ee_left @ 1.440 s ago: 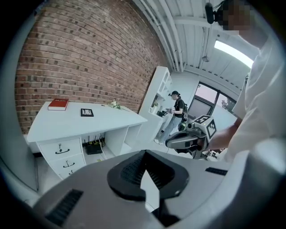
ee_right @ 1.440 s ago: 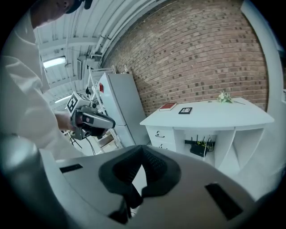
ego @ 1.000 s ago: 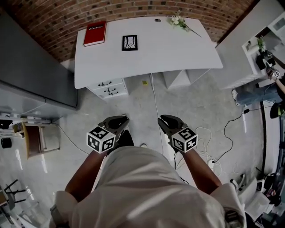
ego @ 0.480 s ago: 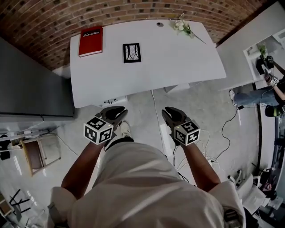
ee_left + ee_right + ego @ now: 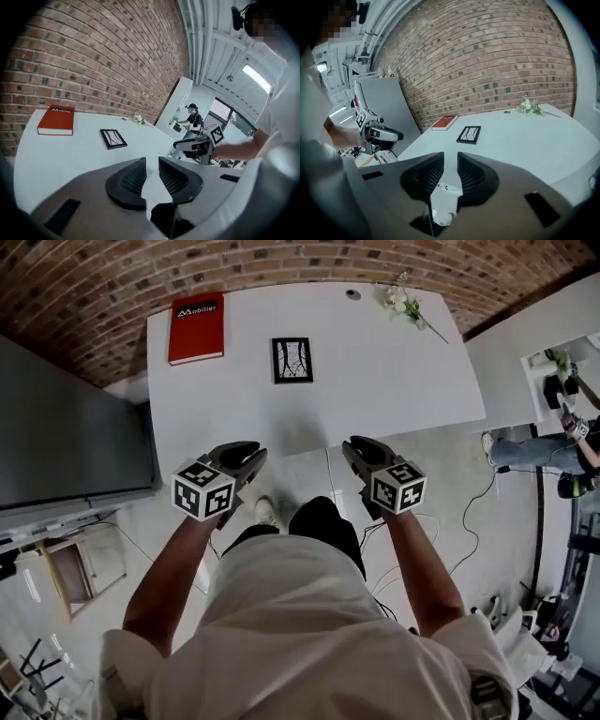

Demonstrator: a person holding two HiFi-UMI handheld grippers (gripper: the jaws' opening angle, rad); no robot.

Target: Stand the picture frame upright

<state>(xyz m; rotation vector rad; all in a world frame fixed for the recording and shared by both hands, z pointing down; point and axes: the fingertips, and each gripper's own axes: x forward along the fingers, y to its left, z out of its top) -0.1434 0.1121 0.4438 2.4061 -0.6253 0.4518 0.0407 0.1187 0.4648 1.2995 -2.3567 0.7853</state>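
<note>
Carried forward, the left hand-held gripper (image 5: 246, 454) and right hand-held gripper (image 5: 361, 448) now hover at the near edge of the desk (image 5: 394, 381) in the head view; the picture frame (image 5: 292, 360) lies flat farther in, right of a red book (image 5: 197, 315). Left gripper view: jaws, just opening, stand part-open and empty. Right gripper view: jaws narrowly apart, empty. Reaching likely comes next.

Light was even and bright, falling from above. The white desk (image 5: 394, 362) came out almost washed out, with a faint soft shadow at its near edge. Wide-angle distortion bowed the brick wall (image 5: 281, 263) and the desk's edges. Both gripper views had dark rounded corners; there the close fingers (image 5: 129, 180) looked slightly soft, and a bright panel (image 5: 255, 77) glared.
</note>
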